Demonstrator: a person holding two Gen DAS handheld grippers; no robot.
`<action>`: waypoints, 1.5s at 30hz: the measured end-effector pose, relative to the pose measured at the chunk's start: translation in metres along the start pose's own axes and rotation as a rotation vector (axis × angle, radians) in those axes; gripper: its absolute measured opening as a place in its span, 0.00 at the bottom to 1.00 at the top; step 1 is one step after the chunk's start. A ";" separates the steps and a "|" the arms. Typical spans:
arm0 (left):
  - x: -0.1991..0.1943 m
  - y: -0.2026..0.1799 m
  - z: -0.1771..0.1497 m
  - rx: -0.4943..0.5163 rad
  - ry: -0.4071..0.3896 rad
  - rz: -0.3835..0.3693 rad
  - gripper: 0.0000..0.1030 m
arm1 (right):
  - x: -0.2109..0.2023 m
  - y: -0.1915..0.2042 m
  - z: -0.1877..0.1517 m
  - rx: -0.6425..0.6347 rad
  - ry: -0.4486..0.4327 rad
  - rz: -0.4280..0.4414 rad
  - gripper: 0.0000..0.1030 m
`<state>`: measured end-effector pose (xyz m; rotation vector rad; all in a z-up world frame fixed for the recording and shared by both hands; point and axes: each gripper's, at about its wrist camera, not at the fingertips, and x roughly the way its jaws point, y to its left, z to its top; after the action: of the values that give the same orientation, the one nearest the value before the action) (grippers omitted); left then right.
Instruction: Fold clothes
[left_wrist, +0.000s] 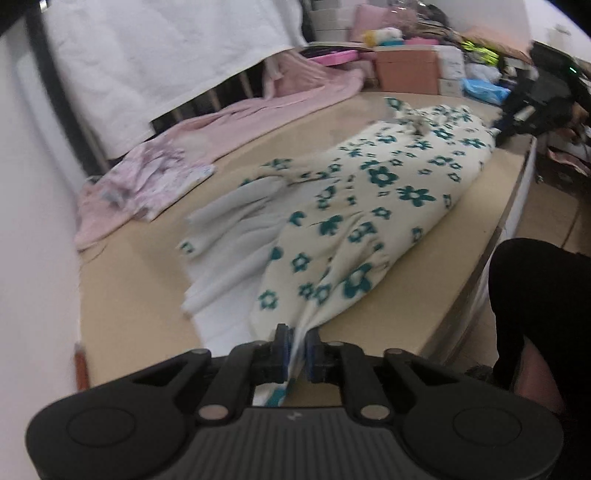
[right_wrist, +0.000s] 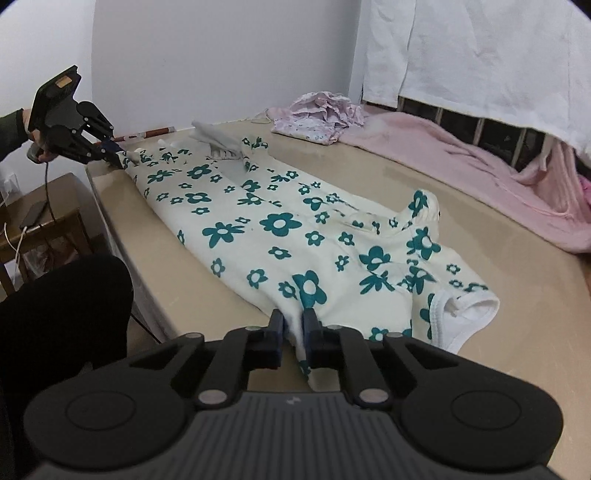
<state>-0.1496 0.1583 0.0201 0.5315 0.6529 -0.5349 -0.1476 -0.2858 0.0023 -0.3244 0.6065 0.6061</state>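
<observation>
A cream garment with teal flowers (left_wrist: 373, 206) lies stretched along the beige table (left_wrist: 140, 280), with a white pleated part at one end. My left gripper (left_wrist: 296, 338) is shut on the garment's edge at that end. My right gripper (right_wrist: 293, 325) is shut on the garment (right_wrist: 280, 236) at the other end, near its white-trimmed opening. In the right wrist view the left gripper (right_wrist: 117, 154) shows at the far end, pinching the cloth. In the left wrist view the right gripper (left_wrist: 498, 129) shows at the far end, blurred.
A pink blanket (right_wrist: 480, 177) and a pale floral cloth (right_wrist: 317, 114) lie at the table's back under a hanging white sheet (right_wrist: 480, 48). Boxes and clutter (left_wrist: 406, 62) stand beyond. A wooden side table (right_wrist: 37, 221) is at left. My dark-clothed leg (right_wrist: 62, 314) is near the table's front edge.
</observation>
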 end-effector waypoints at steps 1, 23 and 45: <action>-0.005 0.002 -0.001 -0.008 0.007 0.015 0.16 | -0.002 0.002 0.002 -0.012 0.008 -0.017 0.17; 0.005 0.016 0.053 -0.377 -0.166 -0.122 0.45 | -0.019 -0.029 0.003 0.251 -0.174 -0.210 0.42; 0.163 0.110 0.174 -0.545 0.157 -0.177 0.00 | 0.115 -0.118 0.103 0.356 0.128 -0.216 0.05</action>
<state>0.0998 0.0865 0.0584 0.0010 0.9610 -0.4574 0.0458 -0.2813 0.0244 -0.0916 0.7773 0.2635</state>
